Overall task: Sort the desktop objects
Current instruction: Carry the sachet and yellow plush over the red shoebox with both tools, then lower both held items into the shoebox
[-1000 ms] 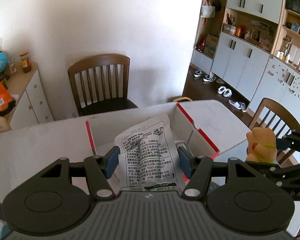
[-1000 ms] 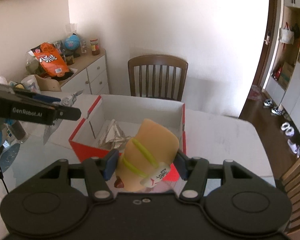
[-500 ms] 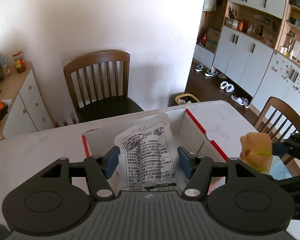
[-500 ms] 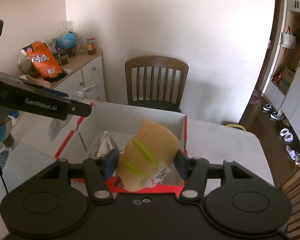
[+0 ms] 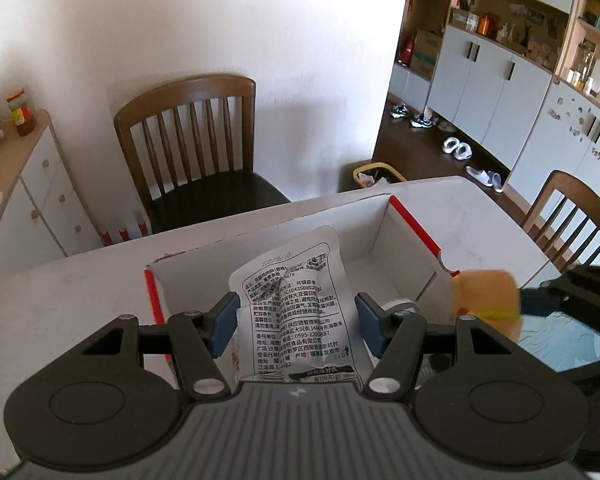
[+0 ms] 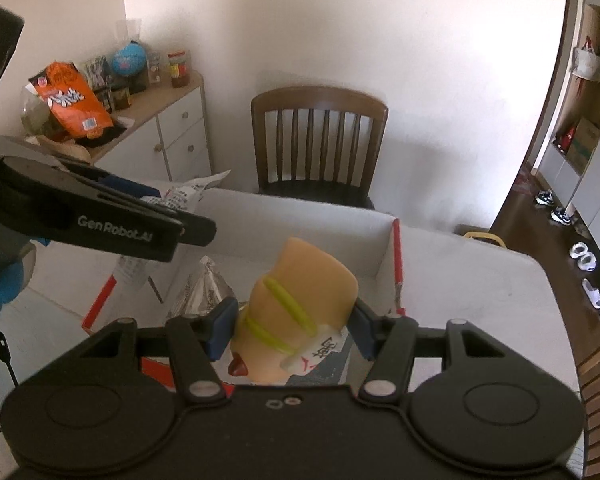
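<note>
Two grippers – left jaws around one packet, right on one toy (both clamped).

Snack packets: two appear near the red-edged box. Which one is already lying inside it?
The crumpled silver packet on the box floor. The white printed packet is held above it in the left gripper jaws.

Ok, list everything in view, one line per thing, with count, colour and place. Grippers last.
box: 1, white inside, red edges, on the table
table: 1, white, under the box
snack packet: 1, white with black print, in left gripper, over the box
toy: 1, tan with green bands, in right gripper
foil packet: 1, silvery, inside the box
chair: 1, brown, behind the table
orange bag: 1, on the sideboard
left gripper: black, blue pads, holding the packet
right gripper: black, blue pads, holding the toy
</note>
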Available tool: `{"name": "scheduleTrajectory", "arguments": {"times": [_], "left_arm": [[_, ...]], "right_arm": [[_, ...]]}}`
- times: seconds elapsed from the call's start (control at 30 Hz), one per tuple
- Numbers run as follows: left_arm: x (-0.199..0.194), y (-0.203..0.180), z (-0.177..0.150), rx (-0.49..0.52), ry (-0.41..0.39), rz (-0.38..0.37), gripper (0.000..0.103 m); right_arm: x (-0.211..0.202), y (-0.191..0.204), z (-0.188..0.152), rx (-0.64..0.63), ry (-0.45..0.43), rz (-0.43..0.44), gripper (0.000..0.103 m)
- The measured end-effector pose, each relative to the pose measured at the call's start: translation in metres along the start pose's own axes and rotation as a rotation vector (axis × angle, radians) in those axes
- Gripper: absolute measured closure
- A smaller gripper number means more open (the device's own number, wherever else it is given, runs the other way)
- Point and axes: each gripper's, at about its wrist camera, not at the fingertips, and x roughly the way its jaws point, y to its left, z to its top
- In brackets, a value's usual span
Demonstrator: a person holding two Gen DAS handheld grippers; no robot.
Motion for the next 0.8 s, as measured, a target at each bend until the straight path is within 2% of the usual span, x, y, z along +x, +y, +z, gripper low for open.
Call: {"name": "scheduleTrajectory", "arguments": {"times": [0.37,0.8], "left_arm": [[0.037,0.001,0.000,0.023,0.029,0.032,0.041],[0.084,0.008,-0.007,0.029,0.106,0.035,0.041]], "right_arm": [[0.041,-0.001,-0.007,0.070,0.056,0.024,0.045],[0.081,0.003,-0.013,0.049,0.150,0.022,0.045]]}}
